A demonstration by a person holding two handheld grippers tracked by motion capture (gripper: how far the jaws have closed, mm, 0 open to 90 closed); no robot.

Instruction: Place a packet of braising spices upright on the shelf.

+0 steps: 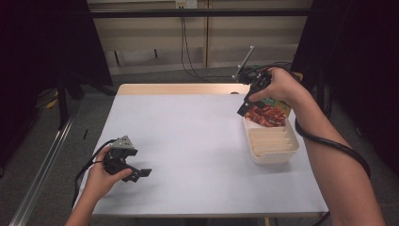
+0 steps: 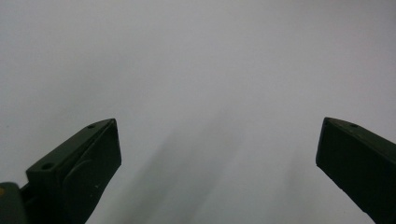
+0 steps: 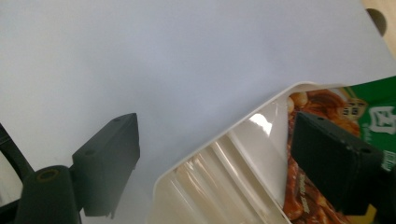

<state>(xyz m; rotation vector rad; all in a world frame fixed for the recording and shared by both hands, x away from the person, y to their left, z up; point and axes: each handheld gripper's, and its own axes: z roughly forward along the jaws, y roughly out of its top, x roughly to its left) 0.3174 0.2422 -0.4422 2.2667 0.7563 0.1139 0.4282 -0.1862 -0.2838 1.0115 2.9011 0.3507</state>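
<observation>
The right gripper (image 1: 248, 104), jaws spread and holding nothing, hovers at the far-left corner of the white bin (image 1: 277, 153) beside the food packet (image 1: 267, 114) — the left gripper (image 1: 136, 173), also spread and holding nothing, is well apart.

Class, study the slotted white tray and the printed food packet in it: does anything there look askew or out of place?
Yes. The food packet leans tilted at the far end of the white tray, its green top poking over the rim rather than lying flat. The other slots look empty. The right gripper hovers open beside it.

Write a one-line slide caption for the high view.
Right gripper, jaws open, at a food packet in a white tray; left gripper open on the table.
</observation>
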